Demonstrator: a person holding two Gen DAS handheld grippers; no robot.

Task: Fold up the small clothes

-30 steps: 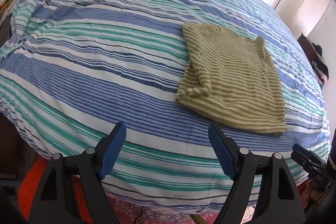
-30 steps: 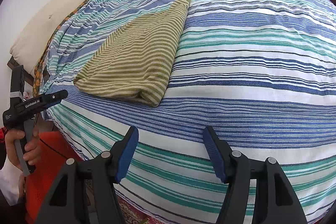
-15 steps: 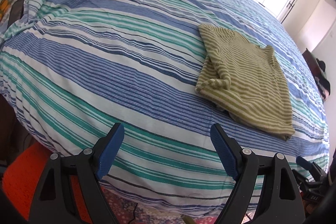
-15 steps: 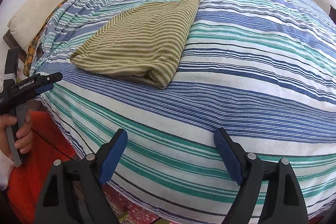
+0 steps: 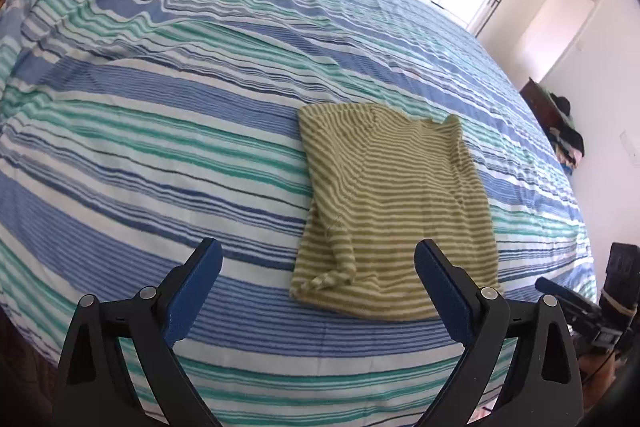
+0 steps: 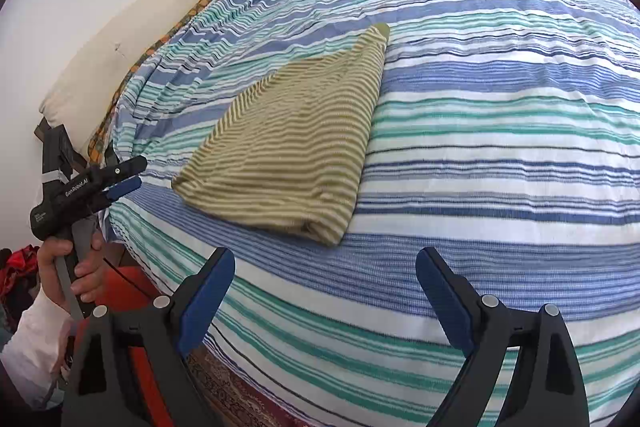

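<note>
I hold both grippers angled down over the bed [image 5: 168, 131]: left gripper [image 5: 318, 281] and right gripper [image 6: 325, 287] have just been opening, nothing between them, folded striped shirt [image 5: 394, 211] lying free.

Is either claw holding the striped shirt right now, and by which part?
Nothing held. Both the left claw and right claw are open, empty; the folded shirt lies free.

The olive-and-cream striped top [image 5: 394, 211] lies folded (a flat rectangle) near the bedspread's [image 5: 168, 131] front edge.
</note>
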